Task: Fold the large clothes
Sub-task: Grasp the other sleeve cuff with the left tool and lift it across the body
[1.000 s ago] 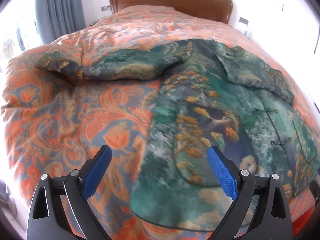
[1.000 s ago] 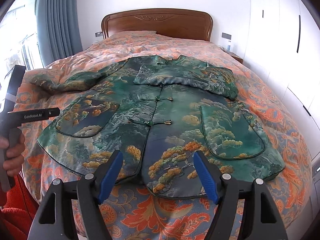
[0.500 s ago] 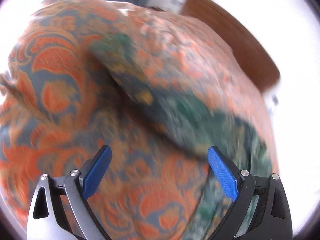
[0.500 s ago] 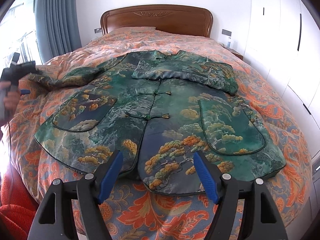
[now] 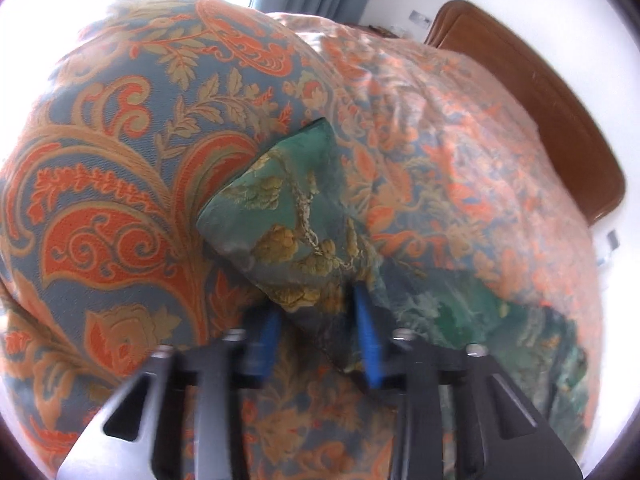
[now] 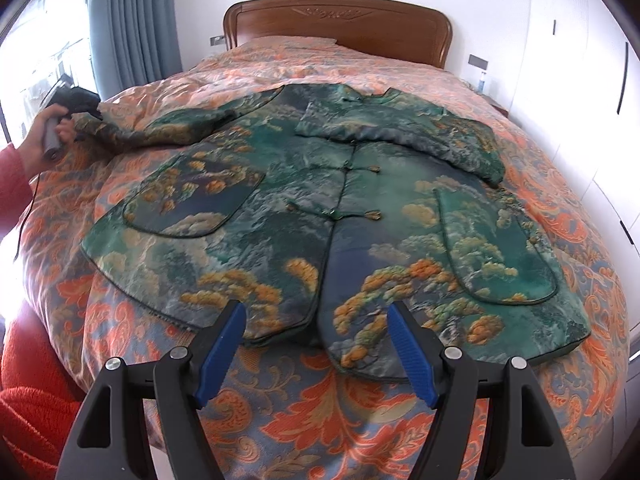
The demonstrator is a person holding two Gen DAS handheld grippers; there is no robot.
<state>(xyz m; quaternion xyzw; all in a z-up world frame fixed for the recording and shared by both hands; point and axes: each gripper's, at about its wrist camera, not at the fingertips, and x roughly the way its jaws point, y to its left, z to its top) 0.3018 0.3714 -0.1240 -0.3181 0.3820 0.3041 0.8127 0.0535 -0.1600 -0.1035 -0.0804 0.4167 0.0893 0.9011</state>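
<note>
On bed (image 6: pixel 360 420), jacket (image 6: pixel 304 208) lies flat, front up.

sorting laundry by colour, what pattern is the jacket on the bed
Green brocade jacket with orange-gold trees and pale clouds, shown best in the right wrist view.

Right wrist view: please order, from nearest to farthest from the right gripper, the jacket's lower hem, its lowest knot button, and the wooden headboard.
1. Lower hem of the green brocade jacket, just beyond the right gripper.
2. Lowest knot button, mid-jacket.
3. Brown wooden headboard, at the far wall.
</note>
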